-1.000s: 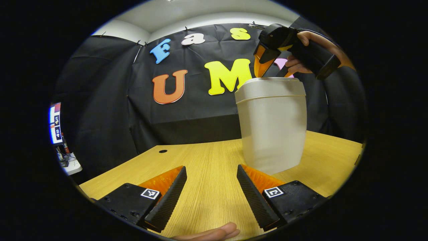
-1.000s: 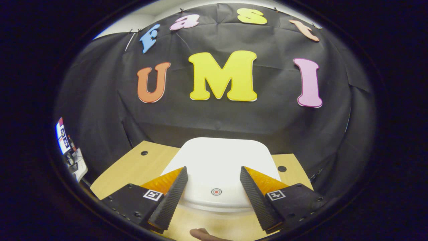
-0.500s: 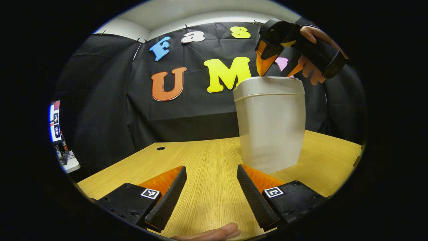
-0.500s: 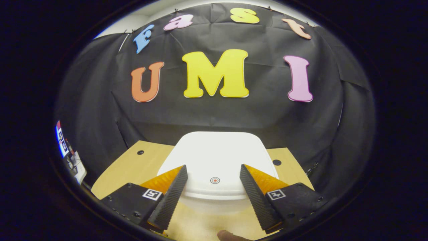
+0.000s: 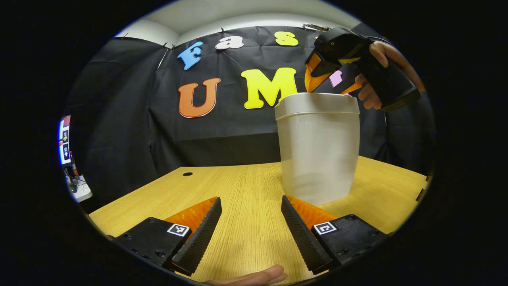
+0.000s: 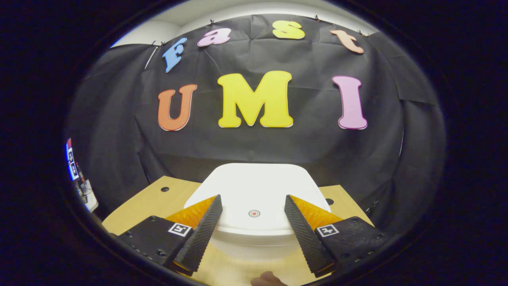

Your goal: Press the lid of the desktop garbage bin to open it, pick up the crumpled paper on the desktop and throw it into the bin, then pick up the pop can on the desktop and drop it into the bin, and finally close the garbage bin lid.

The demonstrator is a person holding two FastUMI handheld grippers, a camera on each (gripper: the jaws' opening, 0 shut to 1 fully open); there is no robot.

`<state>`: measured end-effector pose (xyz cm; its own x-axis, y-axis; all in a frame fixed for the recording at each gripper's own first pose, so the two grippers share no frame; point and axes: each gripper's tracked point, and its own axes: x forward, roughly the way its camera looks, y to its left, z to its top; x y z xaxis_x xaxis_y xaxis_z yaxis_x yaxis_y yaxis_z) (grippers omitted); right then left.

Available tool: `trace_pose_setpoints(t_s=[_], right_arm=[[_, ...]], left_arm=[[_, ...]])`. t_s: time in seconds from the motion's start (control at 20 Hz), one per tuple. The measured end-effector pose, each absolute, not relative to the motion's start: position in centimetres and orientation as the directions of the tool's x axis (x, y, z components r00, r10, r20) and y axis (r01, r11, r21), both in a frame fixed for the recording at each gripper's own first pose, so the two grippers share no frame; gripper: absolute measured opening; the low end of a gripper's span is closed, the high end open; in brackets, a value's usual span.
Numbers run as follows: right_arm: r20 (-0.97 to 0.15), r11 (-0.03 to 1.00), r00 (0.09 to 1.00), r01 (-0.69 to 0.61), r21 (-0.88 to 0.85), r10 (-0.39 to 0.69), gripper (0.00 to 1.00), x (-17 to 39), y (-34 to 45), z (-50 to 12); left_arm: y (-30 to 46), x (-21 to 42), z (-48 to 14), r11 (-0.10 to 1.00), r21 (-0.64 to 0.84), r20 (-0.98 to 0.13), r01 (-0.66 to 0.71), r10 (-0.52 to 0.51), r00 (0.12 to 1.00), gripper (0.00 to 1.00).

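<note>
Two open grippers: I am hovering the right gripper [image 6: 252,234], jaws spread and empty, just above the bin lid [image 6: 258,186]. Its bullseye mark [image 6: 254,213] is lying at twelve o'clock between my fingertips. My left gripper [image 5: 249,232] is idling open, the bin [image 5: 317,147] at one o'clock.

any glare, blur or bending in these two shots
Left gripper view: sharp; the bin leans and the desk edge curves from the fisheye, and the bin's side has a soft sheen, darker on its left. Right gripper view: the bin lid is very bright, near washed out, yet its small target mark reads clearly; the cloth wall bows at the rim.
</note>
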<state>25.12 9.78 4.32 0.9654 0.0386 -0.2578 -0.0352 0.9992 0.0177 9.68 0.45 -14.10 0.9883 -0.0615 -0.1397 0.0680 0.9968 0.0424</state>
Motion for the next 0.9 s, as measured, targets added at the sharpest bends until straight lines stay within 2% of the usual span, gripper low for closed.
trace_pose_setpoints(t_s=[0.15, 0.4, 0.6, 0.7, 0.75, 0.85, 0.9], right_arm=[[-0.194, 0.999, 0.980, -0.038, 0.007, 0.039, 0.98, 25.0, 9.8, 4.2], [-0.136, 0.998, 0.989, -0.051, 0.023, 0.053, 0.98, 21.7, 9.2, 4.4], [-0.096, 0.991, 0.994, -0.054, -0.121, 0.042, 0.95, 17.0, 8.0, 3.5], [-0.053, 0.990, 0.997, -0.054, -0.134, 0.047, 0.98, 14.3, 7.7, 4.0], [-0.047, 0.989, 0.998, -0.057, -0.134, 0.051, 0.95, 12.8, 7.5, 3.9], [-0.024, 0.992, 0.999, -0.046, -0.122, 0.043, 0.99, 10.1, 6.8, 4.2], [-0.017, 0.993, 0.999, -0.040, -0.114, 0.039, 0.95, 8.7, 6.3, 4.3]], left_arm=[[1.1, 9.5, -14.4, 0.998, 0.052, -0.163, 0.047, -0.038, 0.986, 0.97], [1.0, 8.9, -12.9, 0.998, 0.058, -0.128, 0.036, -0.029, 0.991, 0.97], [0.9, 8.5, -12.3, 0.998, 0.036, -0.112, 0.047, -0.043, 0.993, 0.97], [1.3, 8.3, -11.8, 0.998, 0.042, -0.109, 0.036, -0.031, 0.994, 0.97], [1.6, 8.1, -11.6, 0.999, 0.037, -0.110, 0.029, -0.025, 0.994, 0.97], [1.9, 7.7, -10.9, 1.000, 0.015, -0.102, 0.028, -0.026, 0.994, 0.97], [2.0, 7.5, -10.5, 1.000, 0.010, -0.097, 0.028, -0.027, 0.995, 0.97]])
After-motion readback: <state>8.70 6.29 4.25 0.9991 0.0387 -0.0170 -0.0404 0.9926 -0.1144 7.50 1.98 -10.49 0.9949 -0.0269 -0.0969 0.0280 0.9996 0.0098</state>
